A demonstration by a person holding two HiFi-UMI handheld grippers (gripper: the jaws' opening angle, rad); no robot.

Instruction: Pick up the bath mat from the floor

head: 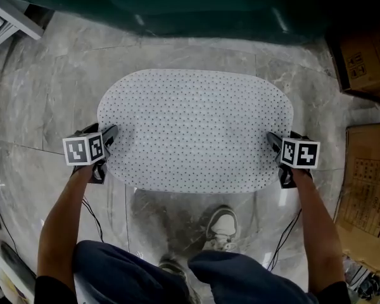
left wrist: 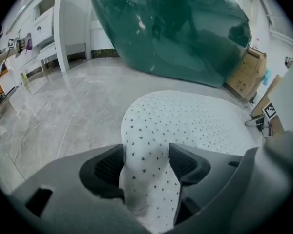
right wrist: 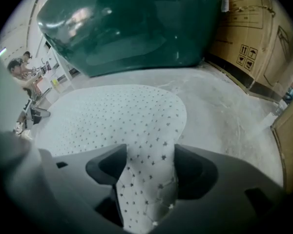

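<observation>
Swallowing bath mat (head: 196, 128) ends: left gripper (left wrist: 146, 164), right gripper (right wrist: 149, 172).

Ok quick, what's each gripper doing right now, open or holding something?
The left gripper is closed on the bath mat, pinching its left end.
The right gripper is closed on the bath mat's right end.

Head view steeply down over bath mat (head: 196, 128), gripper views low at opposite ends, sharing it

Left gripper (left wrist: 145, 164) and right gripper (right wrist: 149, 167) jaws pinch the bath mat (head: 196, 128)
</observation>
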